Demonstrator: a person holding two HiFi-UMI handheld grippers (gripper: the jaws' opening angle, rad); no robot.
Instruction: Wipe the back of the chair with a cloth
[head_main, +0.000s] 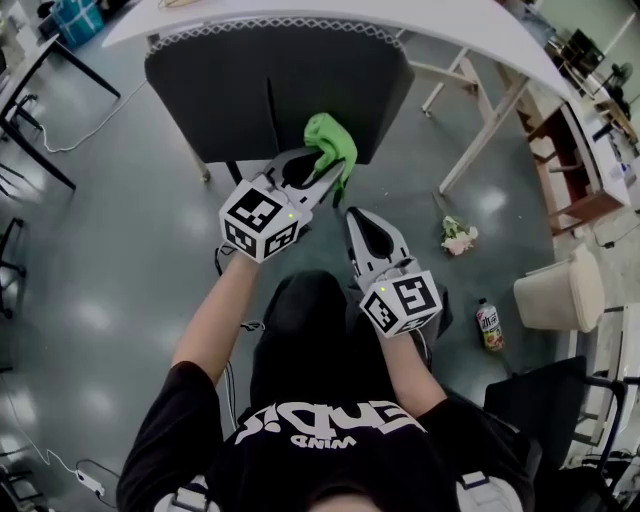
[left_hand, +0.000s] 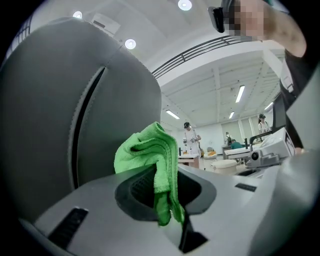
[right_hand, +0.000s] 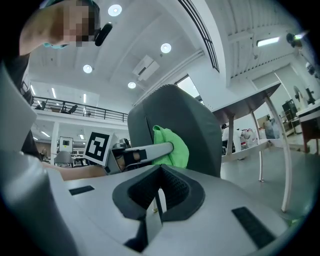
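A dark grey chair (head_main: 270, 95) stands in front of me with its back (left_hand: 60, 105) facing me. My left gripper (head_main: 322, 170) is shut on a bright green cloth (head_main: 332, 145), bunched at the jaw tips and held at the chair back's lower right part. In the left gripper view the cloth (left_hand: 150, 155) hangs over the jaws close to the grey back. My right gripper (head_main: 358, 222) sits below and right of the left one, shut with nothing in it. In the right gripper view the chair back (right_hand: 175, 125), the cloth (right_hand: 171, 146) and the left gripper (right_hand: 170, 148) show ahead.
A white table (head_main: 330, 20) stands behind the chair, its legs (head_main: 485, 130) to the right. On the grey floor to the right lie a small bunch of flowers (head_main: 458, 236) and a bottle (head_main: 488, 325). A beige seat (head_main: 560, 290) and black desks (head_main: 30, 110) flank the area.
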